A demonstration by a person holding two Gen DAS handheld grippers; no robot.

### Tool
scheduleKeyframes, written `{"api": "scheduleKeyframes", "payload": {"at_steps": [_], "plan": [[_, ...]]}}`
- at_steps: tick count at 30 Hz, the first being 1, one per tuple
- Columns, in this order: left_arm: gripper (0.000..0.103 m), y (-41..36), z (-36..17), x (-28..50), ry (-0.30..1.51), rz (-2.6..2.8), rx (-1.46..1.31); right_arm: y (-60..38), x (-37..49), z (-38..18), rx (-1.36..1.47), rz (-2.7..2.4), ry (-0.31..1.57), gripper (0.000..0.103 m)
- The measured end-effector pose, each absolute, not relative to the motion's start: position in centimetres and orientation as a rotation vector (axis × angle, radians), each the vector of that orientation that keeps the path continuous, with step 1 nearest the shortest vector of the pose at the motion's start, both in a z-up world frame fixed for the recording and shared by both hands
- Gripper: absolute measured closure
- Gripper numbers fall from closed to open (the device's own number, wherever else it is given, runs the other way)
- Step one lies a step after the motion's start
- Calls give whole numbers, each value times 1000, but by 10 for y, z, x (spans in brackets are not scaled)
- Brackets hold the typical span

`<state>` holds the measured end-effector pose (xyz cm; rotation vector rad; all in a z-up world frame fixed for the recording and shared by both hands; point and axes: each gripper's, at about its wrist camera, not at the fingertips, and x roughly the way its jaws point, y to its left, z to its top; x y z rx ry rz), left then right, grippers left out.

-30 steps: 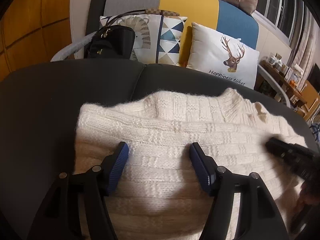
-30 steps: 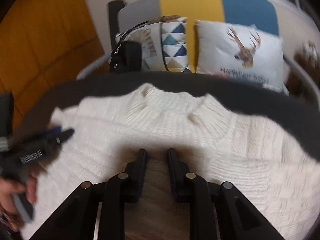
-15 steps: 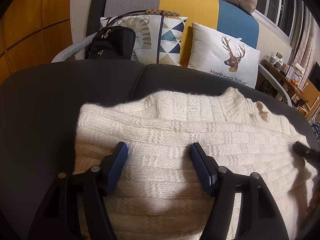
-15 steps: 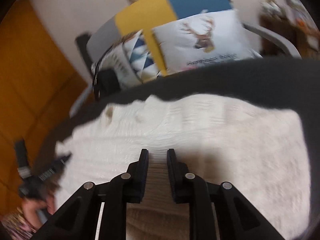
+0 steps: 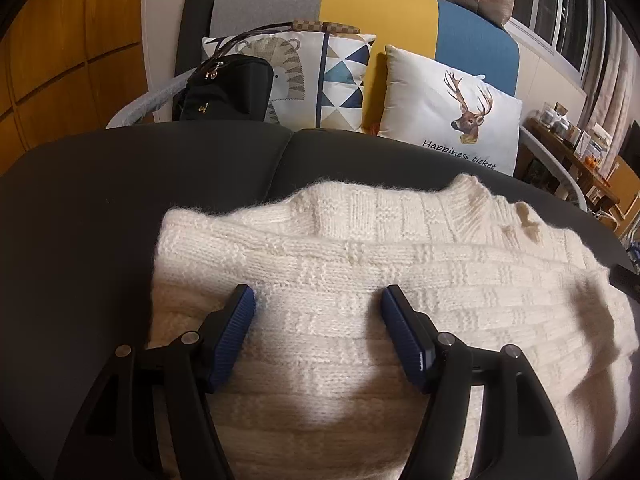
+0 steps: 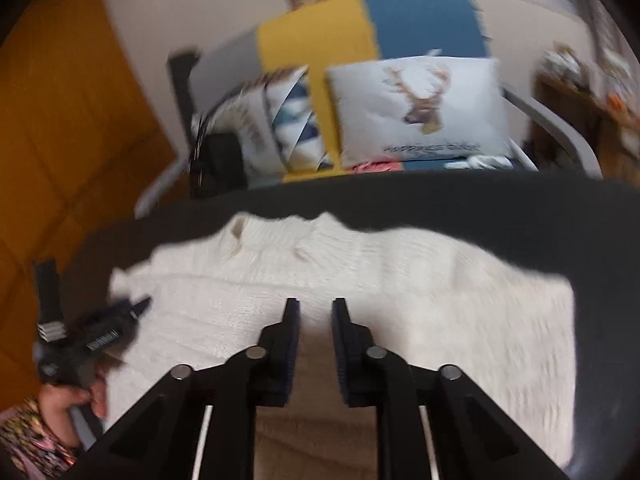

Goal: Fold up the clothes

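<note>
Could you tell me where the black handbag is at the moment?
In the left wrist view, the black handbag sits upper left on the sofa, against the zebra cushion, beyond the dark surface holding the cream sweater.

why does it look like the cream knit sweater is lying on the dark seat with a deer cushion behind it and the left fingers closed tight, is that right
Not quite: the left wrist view shows the left gripper fingers wide apart over the cream knit sweater. The dark seat and deer cushion are right.

Home living room: colour-block sofa (image 5: 384, 12), deer cushion (image 5: 452, 108) and handbag (image 5: 228, 88) on it, curtained window behind.
</note>
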<state>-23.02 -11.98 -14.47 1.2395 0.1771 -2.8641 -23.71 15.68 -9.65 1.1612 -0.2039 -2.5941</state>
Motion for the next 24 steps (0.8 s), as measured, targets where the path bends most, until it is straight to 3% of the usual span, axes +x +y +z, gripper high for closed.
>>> {"api": "scheduleKeyframes", "payload": {"at_steps": [9,19,24], "plan": [[33,-122,-146,-230,193,-2867,1227,116,-310,-136,1355,-2540,-81,99],[33,-122,-147,-230,204,-2868,1217,99,-302,-110,1172,-2469,-179,92],[33,-123,-146,-229,220,-2872,1216,44,-319,-117,1237,-2388,5,94]]}}
